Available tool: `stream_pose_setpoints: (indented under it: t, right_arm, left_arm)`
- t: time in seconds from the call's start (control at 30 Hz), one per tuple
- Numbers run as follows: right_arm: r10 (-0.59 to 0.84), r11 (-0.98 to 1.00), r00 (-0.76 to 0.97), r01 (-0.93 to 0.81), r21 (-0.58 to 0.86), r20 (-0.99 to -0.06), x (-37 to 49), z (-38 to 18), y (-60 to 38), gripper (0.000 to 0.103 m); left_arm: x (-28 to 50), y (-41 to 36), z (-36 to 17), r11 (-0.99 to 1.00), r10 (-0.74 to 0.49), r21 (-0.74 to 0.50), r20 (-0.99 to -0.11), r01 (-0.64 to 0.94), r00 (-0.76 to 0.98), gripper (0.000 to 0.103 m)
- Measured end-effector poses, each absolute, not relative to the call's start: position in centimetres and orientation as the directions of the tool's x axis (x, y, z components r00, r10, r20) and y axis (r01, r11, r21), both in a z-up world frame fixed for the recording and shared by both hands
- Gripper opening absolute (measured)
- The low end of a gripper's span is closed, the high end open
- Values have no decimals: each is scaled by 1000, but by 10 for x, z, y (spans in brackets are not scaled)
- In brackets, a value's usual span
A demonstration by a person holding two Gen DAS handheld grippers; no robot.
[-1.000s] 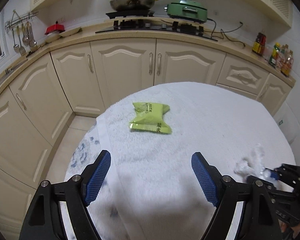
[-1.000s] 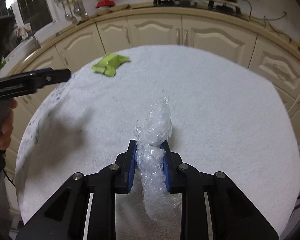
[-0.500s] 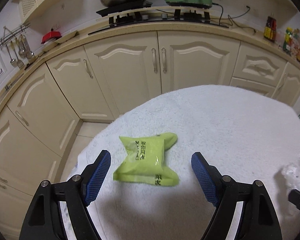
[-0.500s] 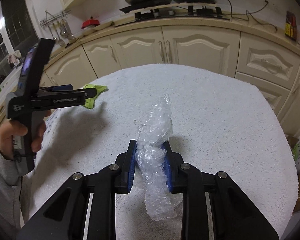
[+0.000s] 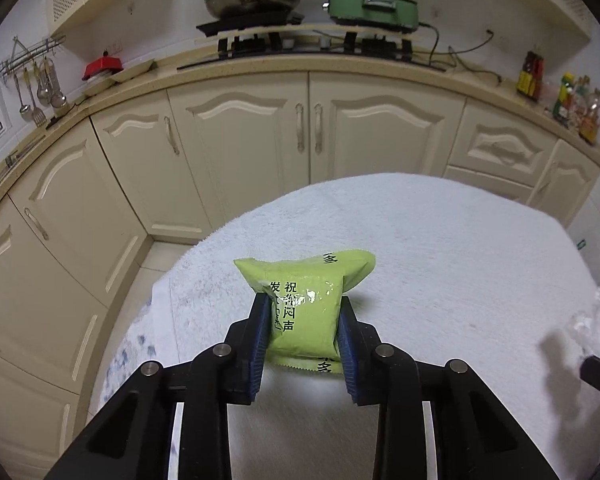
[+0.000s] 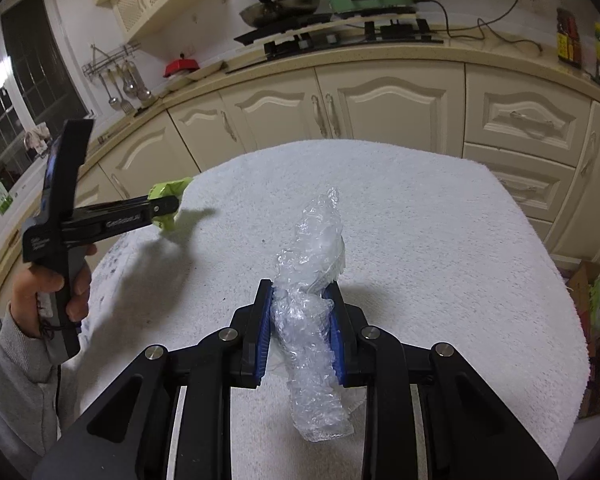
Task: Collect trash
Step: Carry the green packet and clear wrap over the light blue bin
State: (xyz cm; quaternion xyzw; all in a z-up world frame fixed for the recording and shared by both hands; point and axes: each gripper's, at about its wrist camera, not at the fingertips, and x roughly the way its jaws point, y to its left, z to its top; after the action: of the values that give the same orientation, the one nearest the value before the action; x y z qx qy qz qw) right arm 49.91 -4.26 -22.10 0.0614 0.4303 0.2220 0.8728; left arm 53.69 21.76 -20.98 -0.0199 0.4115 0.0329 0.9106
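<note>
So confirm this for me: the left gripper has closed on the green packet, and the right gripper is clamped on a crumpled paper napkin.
Not quite. The left gripper is indeed closed on the green packet, but the right gripper is clamped on a wad of clear bubble wrap, not a paper napkin. The right wrist view shows it.

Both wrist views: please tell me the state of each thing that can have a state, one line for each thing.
left gripper: jaws just closed, pads pressing on the packet.
green snack packet: pinched at both sides, near the table edge.
right gripper: shut on the wrap.
bubble wrap: crumpled, clamped, sticking out both ways.
white table cover: spread flat.
cabinet doors: closed.
</note>
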Motion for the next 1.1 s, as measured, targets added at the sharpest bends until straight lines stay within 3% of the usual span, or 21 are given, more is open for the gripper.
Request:
stream_pose_setpoints:
  t: [0.23,0.53,0.9,1.1]
  right_arm:
    - [452,892,582,-315,325,-676,466,-201,-78,26]
    - [393,914,676,-215,344,-623,404,-181,-174,26]
    - [219,928,759,31,370,-613,331,-192,-322,26]
    - [138,909,749,164,383,-648,310,-220,-389,26]
  left_arm:
    - [469,162,-175,997,-74,-74,-682,32,728,28]
    - [395,36,-154,970,-231,-96,-654,225,720,29]
    - [368,-143,-174,874,-390,-78,-701,480,597,29]
    - [384,-223,-213,833,-369,-12,-758,554,538,29]
